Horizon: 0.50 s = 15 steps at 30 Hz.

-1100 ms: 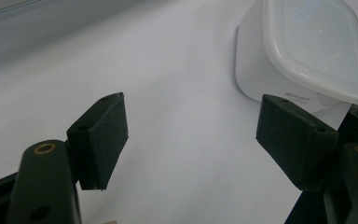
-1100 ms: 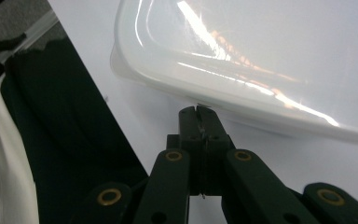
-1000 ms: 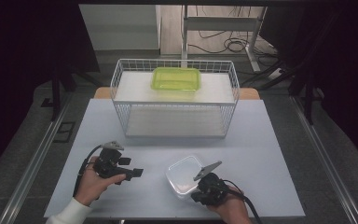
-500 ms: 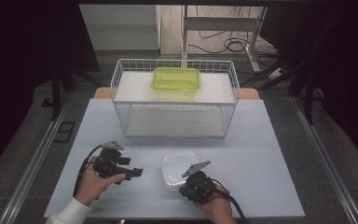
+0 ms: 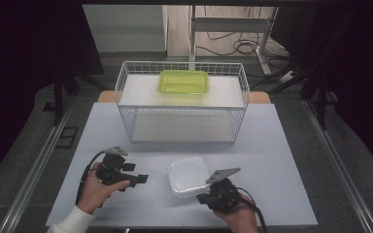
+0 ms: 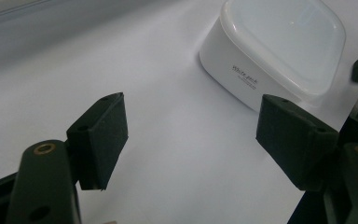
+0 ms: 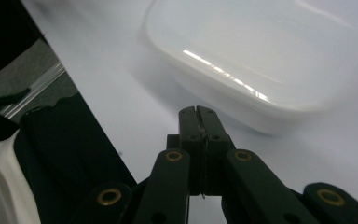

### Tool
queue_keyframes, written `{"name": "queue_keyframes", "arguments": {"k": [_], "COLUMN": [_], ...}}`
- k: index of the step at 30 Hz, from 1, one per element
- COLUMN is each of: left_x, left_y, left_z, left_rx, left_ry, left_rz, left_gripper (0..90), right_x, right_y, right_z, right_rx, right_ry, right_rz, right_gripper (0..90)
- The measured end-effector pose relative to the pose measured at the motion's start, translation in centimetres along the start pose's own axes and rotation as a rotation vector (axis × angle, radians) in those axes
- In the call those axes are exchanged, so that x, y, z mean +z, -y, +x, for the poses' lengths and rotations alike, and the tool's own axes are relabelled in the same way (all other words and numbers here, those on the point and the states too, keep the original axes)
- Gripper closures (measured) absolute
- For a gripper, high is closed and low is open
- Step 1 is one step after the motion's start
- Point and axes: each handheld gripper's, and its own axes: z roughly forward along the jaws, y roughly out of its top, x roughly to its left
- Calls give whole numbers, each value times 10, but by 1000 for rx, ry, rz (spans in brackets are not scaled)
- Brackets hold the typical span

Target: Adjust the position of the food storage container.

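The right gripper (image 5: 205, 196), jaws pressed together on nothing, sits just off the near right corner of the white lidded container (image 5: 189, 175) by the tabletop's (image 5: 281, 160) near edge; the left gripper (image 5: 138, 179), jaws spread, waits farther off on the container's other side.

white container (image 5: 189, 175) slid left, right gripper (image 5: 205, 196) following

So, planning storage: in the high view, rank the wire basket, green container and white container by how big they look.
1. Wire basket, clearly largest.
2. Green container and white container look about alike; the white one sits nearer the camera, so I won't rank them.
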Motion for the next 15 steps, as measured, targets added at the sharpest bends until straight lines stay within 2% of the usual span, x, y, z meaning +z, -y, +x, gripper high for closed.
{"name": "queue_keyframes", "arguments": {"k": [4, 8, 11, 15], "left_x": [1, 2, 3, 3], "left_y": [0, -1, -1, -1], "left_z": [0, 0, 0, 1], "left_rx": [-13, -13, -14, -13], "left_ry": [2, 3, -1, -2], "left_rz": [-3, 1, 4, 5], "left_gripper": [242, 241, 240, 240], "right_x": [-30, -45, -41, -26], "right_y": [8, 10, 8, 4], "right_z": [-22, -48, -64, -73], "right_rx": [50, 95, 124, 126], "right_ry": [70, 163, 189, 177], "right_rz": [-65, -105, -103, -83], "right_gripper": [895, 895, 895, 895]}}
